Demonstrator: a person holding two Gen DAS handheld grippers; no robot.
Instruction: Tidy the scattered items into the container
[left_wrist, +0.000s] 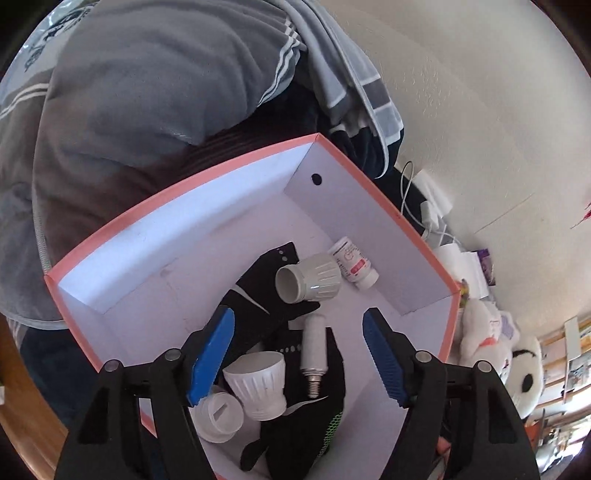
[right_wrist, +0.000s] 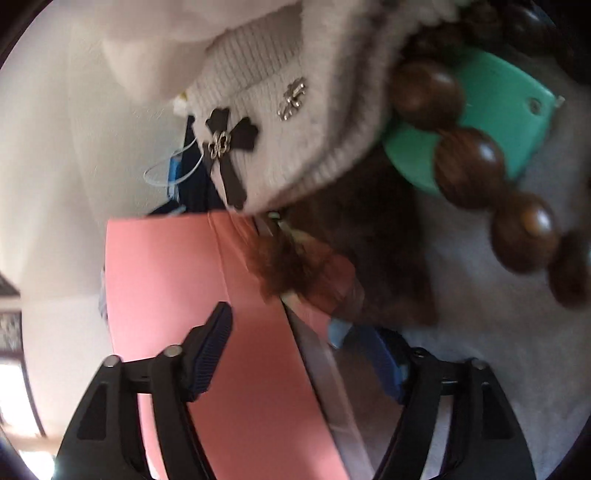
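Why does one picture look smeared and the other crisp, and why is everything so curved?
Left wrist view: sharp, the pink box rim bowed by the fisheye lens. Right wrist view: smeared throughout, most on the brown beads and the box wall; dark corners in both.

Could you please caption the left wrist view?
Open left gripper above the pink box holding bulbs, a pill bottle and black socks.

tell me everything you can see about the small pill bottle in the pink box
The pill bottle is small, white, plastic-looking, with a white cap and a printed label marked with a pink band. It lies on its side on the floor of the pink box, close to the right wall, beside a white ribbed bulb housing. No fingers touch it.
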